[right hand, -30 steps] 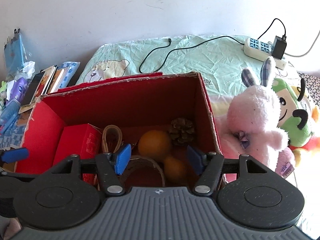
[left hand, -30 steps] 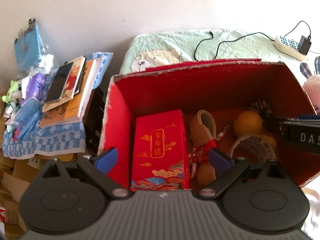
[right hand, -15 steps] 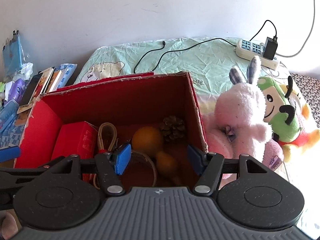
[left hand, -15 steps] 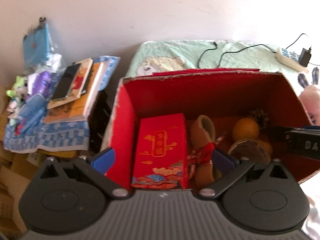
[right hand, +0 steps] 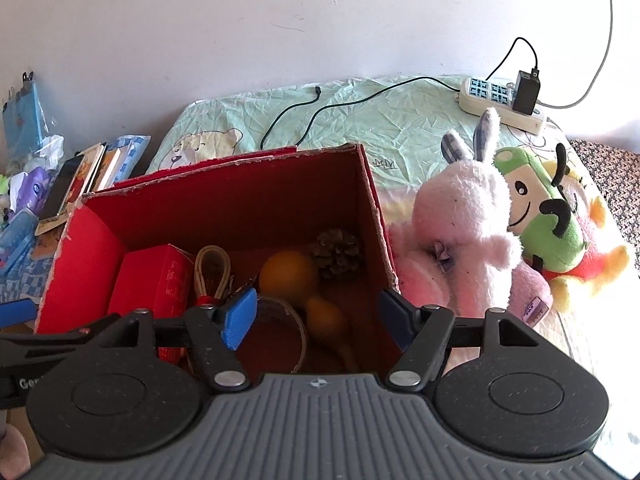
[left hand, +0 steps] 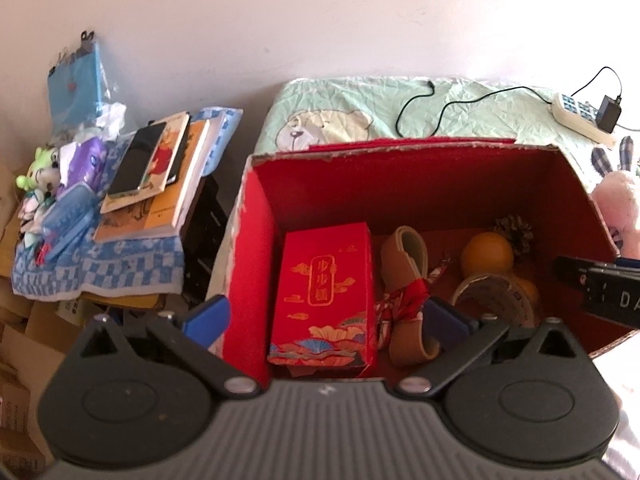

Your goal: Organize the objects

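A red cardboard box [left hand: 256,248] with ragged edges sits on a bed [right hand: 400,120] with a green sheet. Inside lie a red gift carton [left hand: 324,292], a tan strap tied with red ribbon [left hand: 404,248], an orange [left hand: 486,254], a pine cone [left hand: 514,232] and a roll of tape [left hand: 496,296]. The left gripper [left hand: 326,316] is wide open, holding nothing, as is the right gripper [right hand: 318,316]. Only the right view shows a pink plush rabbit [right hand: 464,220] and green plush toy [right hand: 536,216] beside the box; the left view shows stacked books [left hand: 160,184] more fully.
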Demonstrator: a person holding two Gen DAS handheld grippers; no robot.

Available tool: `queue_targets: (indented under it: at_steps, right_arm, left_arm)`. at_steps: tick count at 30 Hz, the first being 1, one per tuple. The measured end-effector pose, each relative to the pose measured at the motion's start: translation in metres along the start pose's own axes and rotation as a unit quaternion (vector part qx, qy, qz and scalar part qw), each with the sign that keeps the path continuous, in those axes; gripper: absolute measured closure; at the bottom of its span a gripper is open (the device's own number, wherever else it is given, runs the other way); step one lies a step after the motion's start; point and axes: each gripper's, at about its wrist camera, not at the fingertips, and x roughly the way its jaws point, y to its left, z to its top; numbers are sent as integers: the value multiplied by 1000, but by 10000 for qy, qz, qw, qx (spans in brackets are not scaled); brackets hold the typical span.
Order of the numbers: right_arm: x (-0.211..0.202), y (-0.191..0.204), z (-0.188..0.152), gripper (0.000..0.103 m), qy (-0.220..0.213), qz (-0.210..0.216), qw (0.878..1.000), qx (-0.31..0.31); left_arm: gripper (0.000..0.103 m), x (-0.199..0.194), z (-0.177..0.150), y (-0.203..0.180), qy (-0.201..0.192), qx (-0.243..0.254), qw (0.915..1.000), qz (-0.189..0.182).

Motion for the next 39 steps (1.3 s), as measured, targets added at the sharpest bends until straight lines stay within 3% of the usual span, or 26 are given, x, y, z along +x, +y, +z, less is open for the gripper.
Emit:
queue_targets:
  at_steps: [9,22,29,32,39]
  right_arm:
    - [-12,-6,5,32,-90,36,9999,-66]
    - [-12,-12,-4,34,-1,695,9969,-373]
    - [-26,-20,-13,35,-99,916,9943,-535]
    - [-41,-26,-18,35,-87,1230,9908,-550]
    - [-55,-29,-43,35,270,1501,9865,-593]
  left_arm:
    - [1,-18,5,-4,-55,46,10000,31]
    - [2,-20,-10,-22,139,-452,9986,241]
    - [2,-39,-26,-33,136,-443,9980,440]
    - [1,-54,-35,-38,151,-379,9978,517]
    - [1,-50,-64,-50,765,-268,9953,524]
